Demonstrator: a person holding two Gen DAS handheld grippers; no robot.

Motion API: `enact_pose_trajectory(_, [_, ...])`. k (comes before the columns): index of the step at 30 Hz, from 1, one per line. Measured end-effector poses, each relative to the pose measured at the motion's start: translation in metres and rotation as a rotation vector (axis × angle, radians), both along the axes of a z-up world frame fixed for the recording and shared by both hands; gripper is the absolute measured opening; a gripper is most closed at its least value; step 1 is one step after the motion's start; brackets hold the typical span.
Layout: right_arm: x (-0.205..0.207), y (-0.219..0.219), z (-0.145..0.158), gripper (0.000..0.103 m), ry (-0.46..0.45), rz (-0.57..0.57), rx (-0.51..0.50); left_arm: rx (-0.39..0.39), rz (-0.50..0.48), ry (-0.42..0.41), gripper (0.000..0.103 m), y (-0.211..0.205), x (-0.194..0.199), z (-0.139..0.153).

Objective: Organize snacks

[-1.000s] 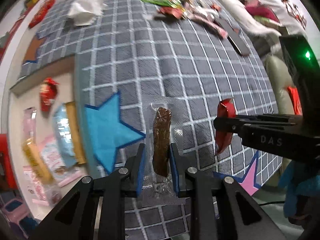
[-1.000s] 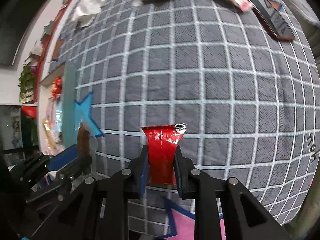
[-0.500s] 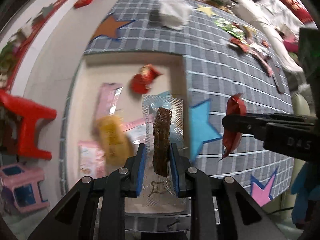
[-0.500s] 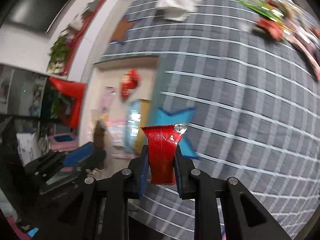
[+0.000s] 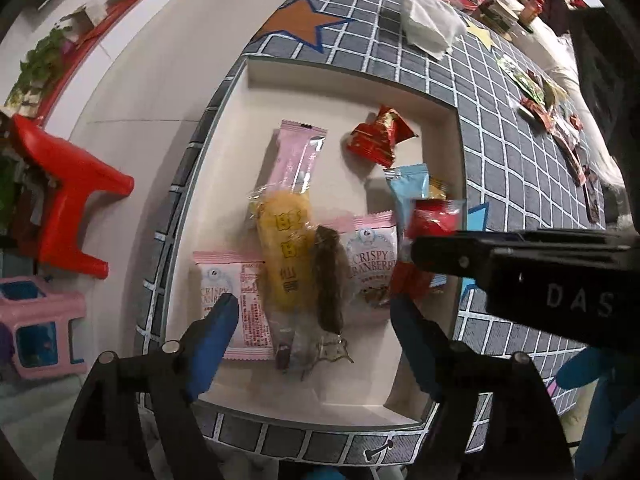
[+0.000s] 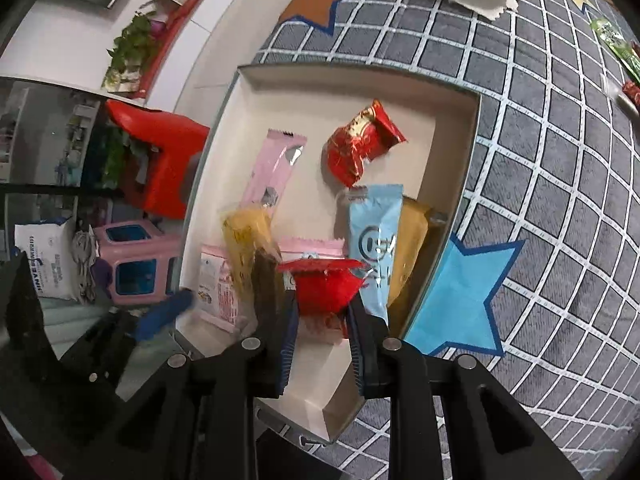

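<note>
Overhead, left gripper [image 5: 310, 316] just opened above brown snack stick [image 5: 330, 280] in box [image 5: 452, 120], right gripper [image 6: 322, 312] clamping red packet [image 6: 324, 284].

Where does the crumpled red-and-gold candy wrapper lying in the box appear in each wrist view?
Left wrist view: red-and-gold wrapper, upper centre, near the box's far right corner.
Right wrist view: same wrapper, just above centre, beyond the light blue packet.
Shared landmark: the orange star past the box.

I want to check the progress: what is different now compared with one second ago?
Both grippers moved from over the quilt to above the box. The left gripper has just opened, releasing the brown snack into it. The right gripper still clamps the red packet.
</note>
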State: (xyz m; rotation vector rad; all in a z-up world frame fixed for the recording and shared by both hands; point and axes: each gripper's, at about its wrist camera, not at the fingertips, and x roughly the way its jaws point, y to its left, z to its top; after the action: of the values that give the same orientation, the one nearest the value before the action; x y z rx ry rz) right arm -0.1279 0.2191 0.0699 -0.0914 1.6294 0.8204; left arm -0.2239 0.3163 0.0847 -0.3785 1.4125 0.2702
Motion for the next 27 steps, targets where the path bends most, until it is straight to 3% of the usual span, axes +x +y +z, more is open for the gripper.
enact_pose_trajectory(2, [-0.002,-0.002,0.004,0.028,-0.007,0.008,-0.018,-0.021,0.0,0.032,0.083,0.002,0.001,-0.006])
enact_pose_trajectory(4, [-0.004,-0.004,0.009,0.075,-0.023,0.003,-0.029,-0.02,-0.003,0.045,0.086,0.002,-0.001,-0.009])
enact_pose_trajectory(7, [-0.004,-0.012,0.022,0.08,-0.051,-0.015,-0.04,-0.005,-0.016,0.034,0.103,0.002,-0.004,-0.002])
enact_pose_trajectory(10, [-0.005,-0.019,0.032,0.081,-0.067,-0.034,-0.058,-0.006,-0.028,0.016,0.103,0.004,-0.006,0.008])
enact_pose_trajectory(11, [-0.005,-0.021,0.036,0.085,-0.08,-0.038,-0.063,0.009,-0.033,0.015,0.103,0.004,-0.007,0.012])
enact_pose_trajectory(12, [-0.005,-0.021,0.039,0.103,-0.094,-0.041,-0.066,0.026,-0.05,0.027,0.103,0.004,-0.007,0.015])
enact_pose_trajectory(16, [-0.012,-0.027,0.061,0.103,-0.162,-0.041,-0.07,0.028,-0.12,0.042,0.103,0.001,-0.008,0.027])
enact_pose_trajectory(20, [-0.023,-0.025,0.07,0.103,-0.132,0.001,-0.111,0.018,-0.154,0.065,0.103,-0.001,-0.011,0.041])
enact_pose_trajectory(27, [-0.04,-0.033,0.083,0.103,-0.132,-0.02,-0.135,0.08,-0.178,0.075,0.103,-0.009,-0.024,0.061])
